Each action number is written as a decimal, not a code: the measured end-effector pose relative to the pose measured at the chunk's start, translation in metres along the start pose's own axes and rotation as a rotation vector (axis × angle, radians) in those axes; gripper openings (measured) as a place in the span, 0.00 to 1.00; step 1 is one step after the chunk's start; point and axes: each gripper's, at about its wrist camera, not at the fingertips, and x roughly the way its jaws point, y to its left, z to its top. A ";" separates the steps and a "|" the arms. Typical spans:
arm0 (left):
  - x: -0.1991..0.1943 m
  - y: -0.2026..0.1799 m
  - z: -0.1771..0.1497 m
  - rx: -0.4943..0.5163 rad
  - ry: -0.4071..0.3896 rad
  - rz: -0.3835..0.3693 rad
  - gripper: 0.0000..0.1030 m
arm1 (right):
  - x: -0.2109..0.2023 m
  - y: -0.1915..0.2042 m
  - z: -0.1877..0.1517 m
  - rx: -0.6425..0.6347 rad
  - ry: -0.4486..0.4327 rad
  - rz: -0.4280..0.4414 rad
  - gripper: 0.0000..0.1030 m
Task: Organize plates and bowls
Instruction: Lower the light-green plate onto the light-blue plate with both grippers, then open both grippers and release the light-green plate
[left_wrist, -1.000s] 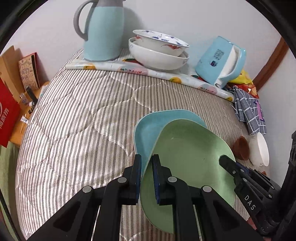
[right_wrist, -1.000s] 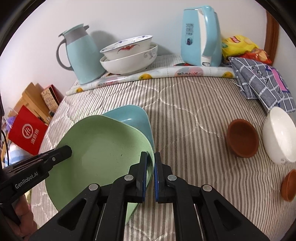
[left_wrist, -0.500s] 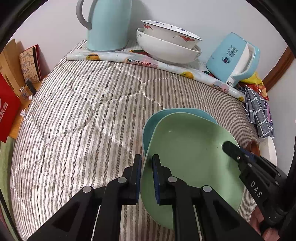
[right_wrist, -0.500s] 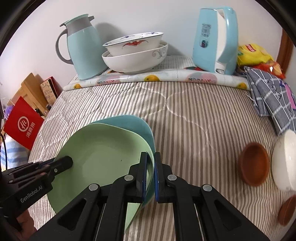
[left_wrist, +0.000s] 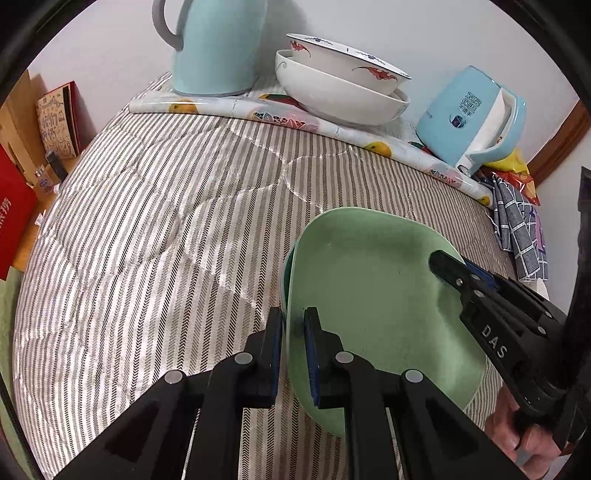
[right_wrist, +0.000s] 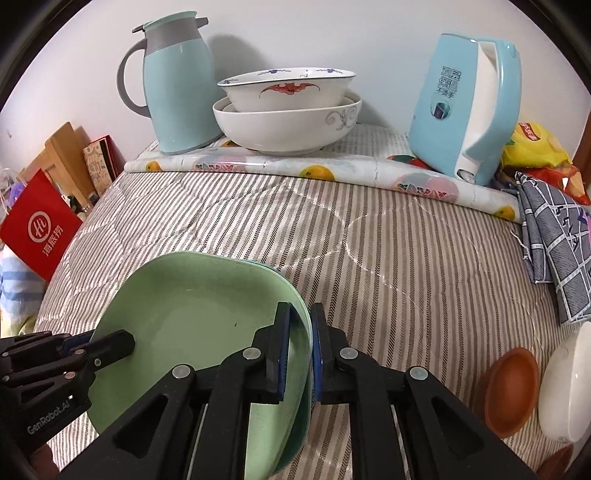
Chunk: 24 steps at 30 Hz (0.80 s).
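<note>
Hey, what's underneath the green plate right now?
Under the green plate lies a blue plate. Only slivers of its rim peek out along the far and right edges; the rest of it is covered, so what lies on its face cannot be seen.

left gripper (left_wrist: 293, 354): angled steeply down; black fingers with blue pads nearly together, clamped on the near rim of the green plate (left_wrist: 373, 302); shows up at lower left in the right wrist view too

right gripper (right_wrist: 300, 354): also tilted down; jaws just starting to open, plate rim sits between the pads, which look to be touching it; comes in from the right in the left wrist view

hand (left_wrist: 517, 439): bare fingers wrapped round the right gripper's handle, bottom right corner
</note>
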 end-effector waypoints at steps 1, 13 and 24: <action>0.000 0.000 -0.001 0.002 0.001 0.001 0.12 | 0.000 0.000 0.000 0.000 -0.004 0.000 0.12; -0.011 -0.006 -0.008 0.019 0.005 0.029 0.23 | -0.042 -0.013 -0.009 0.033 -0.076 0.011 0.24; -0.047 -0.034 -0.021 0.076 -0.057 0.016 0.23 | -0.090 -0.044 -0.057 0.110 -0.087 -0.043 0.40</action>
